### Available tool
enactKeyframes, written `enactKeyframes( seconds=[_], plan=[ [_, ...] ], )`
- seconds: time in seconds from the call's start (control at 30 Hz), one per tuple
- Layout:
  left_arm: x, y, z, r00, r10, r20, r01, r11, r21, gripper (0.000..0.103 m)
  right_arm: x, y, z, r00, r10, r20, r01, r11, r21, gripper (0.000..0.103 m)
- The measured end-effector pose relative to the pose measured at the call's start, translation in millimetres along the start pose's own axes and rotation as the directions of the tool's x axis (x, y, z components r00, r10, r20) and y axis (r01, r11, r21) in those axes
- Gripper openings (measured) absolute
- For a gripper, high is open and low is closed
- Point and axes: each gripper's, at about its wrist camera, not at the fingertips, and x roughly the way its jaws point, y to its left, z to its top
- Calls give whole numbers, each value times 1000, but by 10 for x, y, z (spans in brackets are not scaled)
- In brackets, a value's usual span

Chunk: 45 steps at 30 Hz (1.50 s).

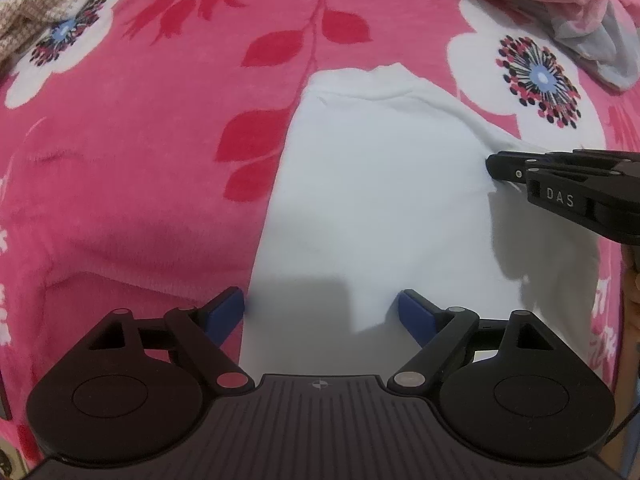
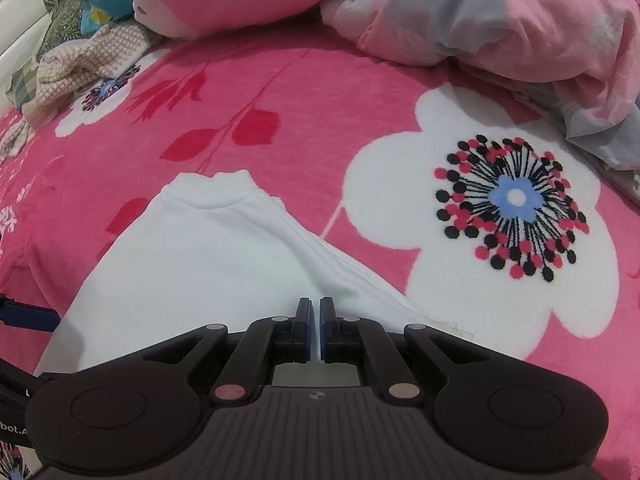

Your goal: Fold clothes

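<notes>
White shirt (image 1: pixel 376 200) looks soft and floppy; grab its edges. Right gripper (image 2: pixel 315 320) pinches its right edge, low in the picture. Left gripper (image 1: pixel 320 312) is wide apart.

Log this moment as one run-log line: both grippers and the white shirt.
left gripper: open, over near shirt edge | right gripper: shut on white shirt, right-side fold | shirt on pink floral blanket, collar far end
</notes>
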Motion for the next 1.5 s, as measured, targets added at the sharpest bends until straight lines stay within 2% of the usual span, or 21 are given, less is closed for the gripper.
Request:
enactKeyframes(
  seconds=[0.27,0.33,0.37,0.43,0.47,0.5,0.53,0.67,0.7,0.77,0.83,0.97,1.07,1.1,1.2,1.27,1.3,1.43,1.5],
  plan=[
    [-15,-3,-4,1000,0,17,-1,1000,13,85,-23,-35,-9,1000,16,11,-16,999,28,2],
    [-159,26,-49,994,-39,99,36,999,33,83,-79,-85,-8,999,35,21,-37,997,69,3],
    [-240,69,-77,986,-65,151,59,997,46,83,-162,-137,-32,997,61,41,-65,992,104,3],
    [-404,166,-135,958,-119,259,102,992,79,88,-393,-274,-177,993,85,83,-98,980,174,3],
    [-427,227,-147,948,-135,289,115,990,84,89,-504,-345,-261,992,80,96,-99,973,208,12],
    [-405,300,-142,943,-145,300,126,989,81,90,-616,-415,-346,991,75,109,-99,965,242,34],
    [-341,383,-119,943,-155,295,139,987,77,90,-663,-484,-447,994,65,89,-88,956,279,40],
    [72,656,-11,942,-279,188,273,960,59,88,-757,-684,-816,998,56,23,-60,909,411,40],
    [145,704,1,930,-330,165,325,944,55,88,-757,-714,-899,998,60,10,-59,896,440,40],
    [279,802,19,892,-435,124,433,900,47,91,-757,-775,-1064,997,70,-14,-54,866,497,40],
    [353,855,87,862,-495,114,494,869,37,96,-691,-831,-1231,995,95,-7,-73,805,589,40],
    [488,949,233,795,-598,102,600,800,16,95,-558,-928,-1461,987,128,97,-159,679,717,41],
    [590,1019,343,736,-670,95,673,739,-1,95,-453,-948,-1439,975,140,172,-222,643,733,43],
    [624,1010,408,722,-686,88,688,725,4,95,-418,-951,-1404,970,146,195,-243,636,733,43],
    [696,911,592,695,-715,77,714,699,38,95,-233,-993,-1235,951,174,254,-307,604,736,43],
    [745,859,682,682,-727,77,725,687,59,92,-86,-1037,-1107,936,198,291,-351,584,732,44],
    [758,859,700,682,-727,80,725,686,62,89,-12,-1062,-1046,928,212,308,-373,577,727,44],
    [799,886,745,686,-722,91,719,692,66,69,-12,-1066,-1079,907,252,338,-422,563,711,42],
    [769,888,746,691,-716,101,711,698,79,48,-35,-1048,-1115,896,275,348,-444,552,706,34]
  ],
)
